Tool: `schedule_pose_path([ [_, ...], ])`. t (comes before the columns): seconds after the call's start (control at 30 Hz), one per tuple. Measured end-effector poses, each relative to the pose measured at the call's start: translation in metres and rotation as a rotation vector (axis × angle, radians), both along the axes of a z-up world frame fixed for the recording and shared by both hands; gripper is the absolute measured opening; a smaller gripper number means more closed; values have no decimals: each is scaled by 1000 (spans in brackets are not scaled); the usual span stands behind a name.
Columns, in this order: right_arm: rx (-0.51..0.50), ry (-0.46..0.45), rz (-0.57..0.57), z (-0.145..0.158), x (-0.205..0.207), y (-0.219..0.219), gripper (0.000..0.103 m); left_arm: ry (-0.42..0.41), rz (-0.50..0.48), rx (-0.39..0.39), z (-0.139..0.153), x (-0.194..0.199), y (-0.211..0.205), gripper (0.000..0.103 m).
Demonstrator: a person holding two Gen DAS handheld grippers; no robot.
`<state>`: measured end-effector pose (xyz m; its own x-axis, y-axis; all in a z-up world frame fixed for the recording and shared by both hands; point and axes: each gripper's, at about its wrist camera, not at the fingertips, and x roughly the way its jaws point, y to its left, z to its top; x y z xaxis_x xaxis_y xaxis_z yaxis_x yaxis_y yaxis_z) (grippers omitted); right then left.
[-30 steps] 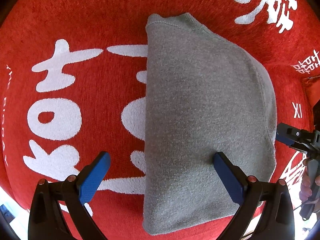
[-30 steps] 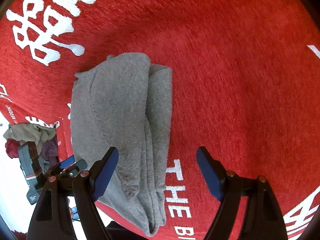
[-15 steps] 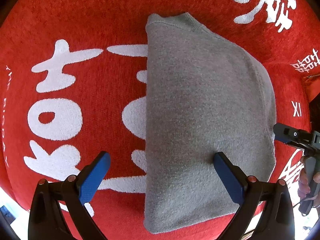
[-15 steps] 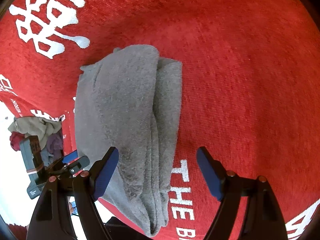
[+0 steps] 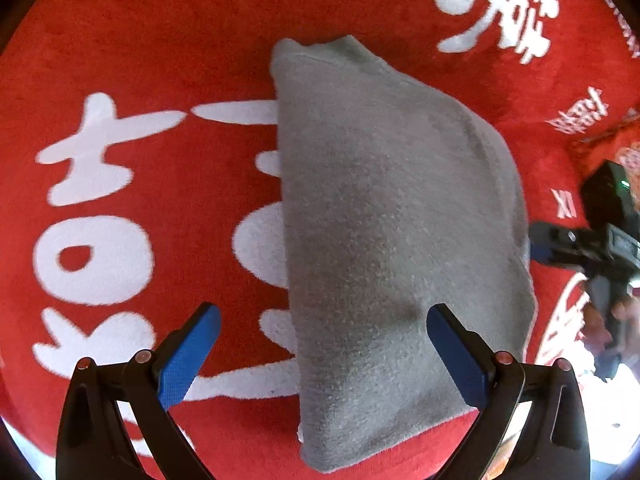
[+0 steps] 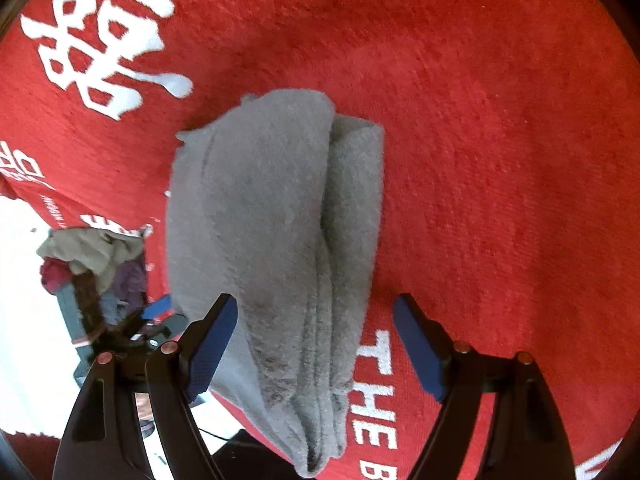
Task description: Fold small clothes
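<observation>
- Surface: red pile cloth (image 5: 168, 60) with large white characters and lettering covers the work area; off its edge at 9 o'clock in the right wrist view lies a heap of other clothes (image 6: 92, 256) on a pale floor.
- Task item: grey folded garment (image 5: 384, 232) lies flat at frame centre in the left wrist view, long axis 12 to 6 o'clock. Right wrist view shows its stacked layer edges (image 6: 320, 320) on the 3 o'clock side.
- Left gripper (image 5: 320, 344): fingers spread wide, holding nothing; one blue pad over red cloth, the other over the garment. Contact with fabric not determinable.
- Right gripper (image 6: 316, 344): fingers spread, empty, straddling the near end of the garment.
- Risk: a pinch on the layered edge may catch only the top plies, so the fold would open on lifting.
- Risk: a low pad may snag the red pile and drag the cloth, shifting the garment.
- Hidden: garment type, underside, and near end at 6 o'clock, cut off by the frame. Heap contents blurred. A hand at 4 o'clock in the left view is blurred.
</observation>
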<state>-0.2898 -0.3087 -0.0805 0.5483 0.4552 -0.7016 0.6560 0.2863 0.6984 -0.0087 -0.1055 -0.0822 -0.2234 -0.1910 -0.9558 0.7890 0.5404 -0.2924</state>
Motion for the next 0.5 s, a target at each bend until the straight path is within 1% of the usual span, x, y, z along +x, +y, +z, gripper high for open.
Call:
schedule_pose_path([
  [0.13,35,-68,7,-11,3,-4,83,98,-49,-23,-11,-1,-3,103],
  [0.23,29,-112,0,-11,4,-10,84,142,-76,-27,-18,-7,-11,103],
  [0.33,51,-137,-13,-14,8,-18,84,160,-94,-34,-22,-13,-22,103],
  [0.4,66,-159,-3,-15,15,-21,84,142,-88,-29,-22,-20,-31,103],
  [0.5,99,-239,48,-12,32,-20,84,167,-61,-51,-23,-18,-31,103],
])
